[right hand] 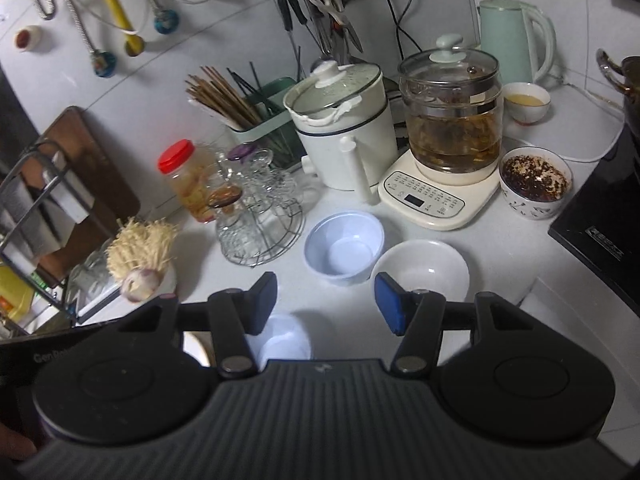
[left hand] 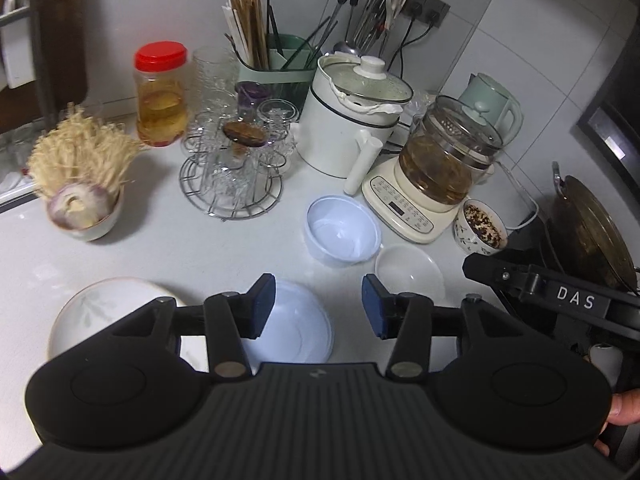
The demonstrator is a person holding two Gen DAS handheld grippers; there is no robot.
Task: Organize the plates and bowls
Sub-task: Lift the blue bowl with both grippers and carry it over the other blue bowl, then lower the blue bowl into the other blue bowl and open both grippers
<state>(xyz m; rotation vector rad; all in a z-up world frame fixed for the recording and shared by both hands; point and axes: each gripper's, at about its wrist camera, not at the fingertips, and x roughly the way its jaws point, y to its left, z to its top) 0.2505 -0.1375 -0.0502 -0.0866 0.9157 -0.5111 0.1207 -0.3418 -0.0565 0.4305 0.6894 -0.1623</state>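
A pale blue bowl point(left hand: 342, 230) point(right hand: 344, 246) stands on the white counter. A white bowl point(left hand: 409, 272) point(right hand: 420, 270) stands right beside it, to its right. A pale blue plate point(left hand: 298, 330) point(right hand: 282, 340) lies nearer, under my left gripper point(left hand: 318, 306), which is open and empty above it. A larger white plate point(left hand: 108, 312) with a leaf pattern lies to its left. My right gripper point(right hand: 326, 302) is open and empty, just short of the two bowls.
A glass rack point(left hand: 232, 172), a white pot point(left hand: 352, 120), a glass kettle on its base point(left hand: 436, 168), a patterned bowl of spices point(left hand: 480, 228) and a bowl of garlic point(left hand: 84, 208) crowd the back. A dark wok point(left hand: 592, 232) and cooktop point(right hand: 600, 216) are on the right.
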